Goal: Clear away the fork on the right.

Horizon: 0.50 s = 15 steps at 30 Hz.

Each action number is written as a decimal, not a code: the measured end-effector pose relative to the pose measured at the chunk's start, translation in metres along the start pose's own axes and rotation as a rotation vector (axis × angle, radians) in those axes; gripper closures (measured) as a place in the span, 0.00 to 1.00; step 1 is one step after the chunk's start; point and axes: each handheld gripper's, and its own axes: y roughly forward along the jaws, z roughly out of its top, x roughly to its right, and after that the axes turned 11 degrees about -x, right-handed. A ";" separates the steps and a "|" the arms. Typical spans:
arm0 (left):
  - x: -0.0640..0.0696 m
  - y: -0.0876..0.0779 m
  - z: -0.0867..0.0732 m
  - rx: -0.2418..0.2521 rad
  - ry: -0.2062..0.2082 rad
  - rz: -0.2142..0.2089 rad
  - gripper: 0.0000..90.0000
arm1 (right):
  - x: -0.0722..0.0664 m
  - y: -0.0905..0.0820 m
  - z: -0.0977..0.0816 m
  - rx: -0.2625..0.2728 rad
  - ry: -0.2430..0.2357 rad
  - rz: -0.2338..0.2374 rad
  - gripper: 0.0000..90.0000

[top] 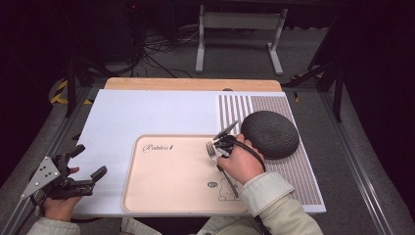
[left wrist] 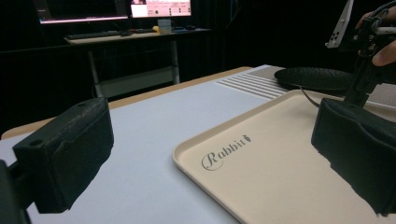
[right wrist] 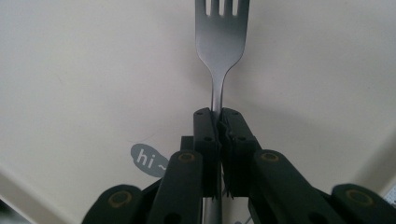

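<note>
High view, item one: fork (top: 215, 155), metal, clamped at the neck in my right tongs (top: 222, 145), pads shut on the narrow part just below the tines. Tines lie toward ten o'clock from the tongs, handle trails toward five o'clock under my right hand (top: 240, 164); long axis runs on that diagonal over the beige tray (top: 161, 196). Right gripper view confirms: fork (right wrist: 222, 46) stands straight out along the tongs' own line, tines at twelve o'clock, tray surface close beneath.

Item two: left tongs (top: 88, 169), apart, holding nothing, parked at nine o'clock off the tray on the white desk mat (top: 147, 112).

Item three: dark domed object (top: 270, 133), at two o'clock from the fork.

Judgement: right hand is far nearer; setting down needs only lowering along the present axis.
</note>
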 end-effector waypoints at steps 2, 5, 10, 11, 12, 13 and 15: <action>0.000 0.000 0.000 0.000 0.000 0.000 0.00 | 0.000 0.001 0.000 0.002 -0.002 -0.004 0.95; 0.000 0.000 0.000 -0.001 0.000 0.000 0.00 | 0.000 0.002 0.000 -0.003 -0.005 -0.008 0.95; 0.000 0.000 0.000 0.000 0.000 0.000 0.00 | 0.000 0.004 0.001 -0.005 -0.006 -0.015 0.95; 0.000 0.000 0.000 0.000 0.000 0.000 0.00 | 0.000 0.005 0.001 -0.005 -0.008 -0.014 0.95; 0.000 0.000 0.000 0.000 0.000 0.000 0.00 | 0.000 0.005 0.001 -0.005 -0.014 -0.018 0.92; 0.000 0.000 0.000 0.000 0.000 -0.001 0.00 | 0.001 0.005 0.001 -0.001 -0.015 -0.024 0.92; 0.000 0.000 0.000 0.000 0.000 -0.001 0.00 | 0.001 0.004 0.001 0.000 -0.017 -0.019 0.91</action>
